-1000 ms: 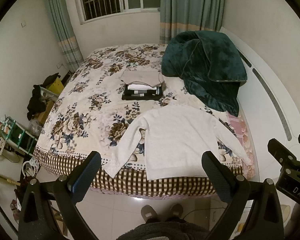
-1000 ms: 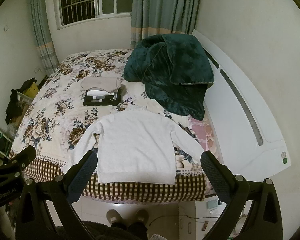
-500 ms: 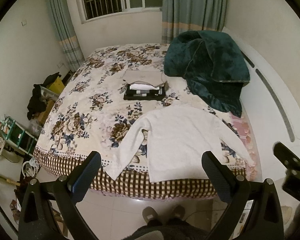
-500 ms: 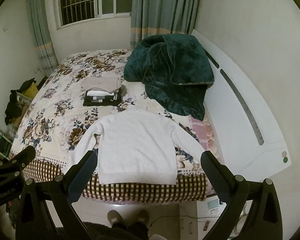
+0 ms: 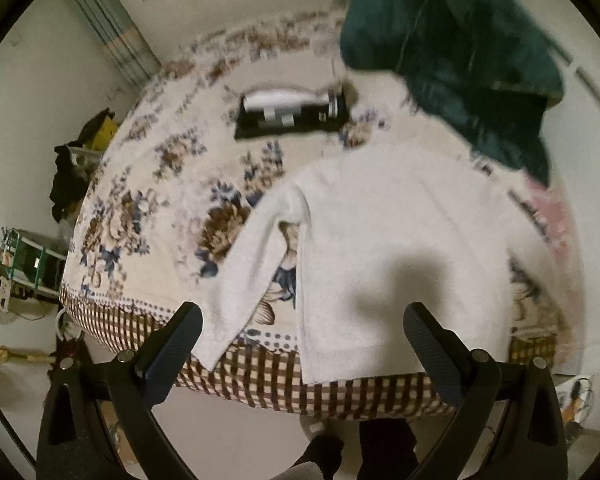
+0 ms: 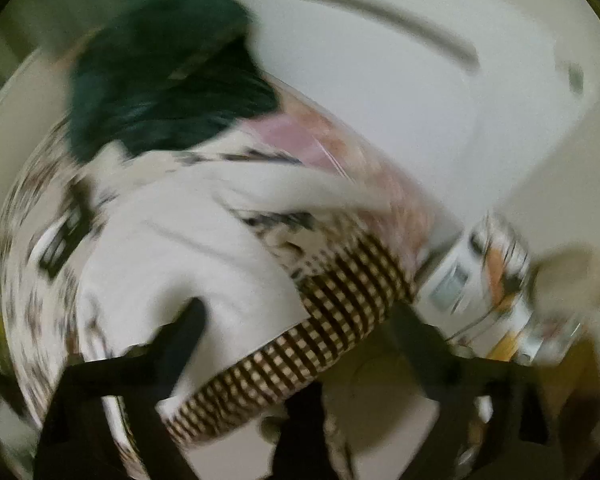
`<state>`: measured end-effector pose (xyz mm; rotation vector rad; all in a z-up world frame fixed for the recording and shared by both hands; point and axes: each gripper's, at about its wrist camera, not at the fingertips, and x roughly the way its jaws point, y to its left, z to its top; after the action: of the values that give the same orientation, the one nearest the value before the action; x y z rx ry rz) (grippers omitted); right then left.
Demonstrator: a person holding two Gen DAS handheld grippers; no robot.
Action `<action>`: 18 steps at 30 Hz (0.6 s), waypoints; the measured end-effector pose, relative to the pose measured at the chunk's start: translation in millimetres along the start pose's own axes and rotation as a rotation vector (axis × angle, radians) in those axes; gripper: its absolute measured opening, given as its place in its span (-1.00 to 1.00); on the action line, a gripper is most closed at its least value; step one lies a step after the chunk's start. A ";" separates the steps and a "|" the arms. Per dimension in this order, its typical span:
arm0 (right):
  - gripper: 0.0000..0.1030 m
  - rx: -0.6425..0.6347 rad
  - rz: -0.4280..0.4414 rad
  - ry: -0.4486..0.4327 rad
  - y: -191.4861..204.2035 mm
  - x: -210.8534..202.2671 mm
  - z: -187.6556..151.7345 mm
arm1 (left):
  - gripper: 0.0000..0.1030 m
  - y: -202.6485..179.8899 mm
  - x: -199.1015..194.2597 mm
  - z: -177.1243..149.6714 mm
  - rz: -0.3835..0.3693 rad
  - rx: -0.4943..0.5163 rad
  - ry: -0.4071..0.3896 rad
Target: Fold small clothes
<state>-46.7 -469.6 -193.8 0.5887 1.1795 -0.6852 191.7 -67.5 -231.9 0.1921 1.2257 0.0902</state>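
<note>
White sweater point(image 5: 396, 248) lies flat at the near edge of the floral bed point(image 5: 148, 216), hem over the checkered border. Left gripper point(image 5: 304, 340) and right gripper point(image 6: 296, 336): jaws apart, empty, above the hem. Right view blurred.

We are in a home bedroom: a bed point(image 5: 148, 216) with a floral cover fills the room, a green blanket point(image 5: 460, 52) is heaped near its white headboard point(image 6: 380, 80), curtains point(image 5: 112, 36) hang by a window (barred, only partly in view), and folded clothes point(image 5: 292, 114) sit mid-bed.
</note>
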 end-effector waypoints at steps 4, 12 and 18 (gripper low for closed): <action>0.17 0.327 0.079 0.148 -76.2 144.3 28.2 | 1.00 -30.9 72.8 14.3 0.054 0.038 0.117; 0.20 0.883 0.200 0.157 -170.5 348.3 53.2 | 1.00 -64.3 223.2 19.8 0.105 0.005 0.312; 0.23 1.051 0.201 0.059 -187.7 438.5 73.4 | 1.00 -66.9 300.2 26.9 0.099 -0.111 0.370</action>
<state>-40.9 -722.7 -604.7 1.5849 0.7222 -1.1039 315.9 -84.1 -514.1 0.1428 1.5744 0.2893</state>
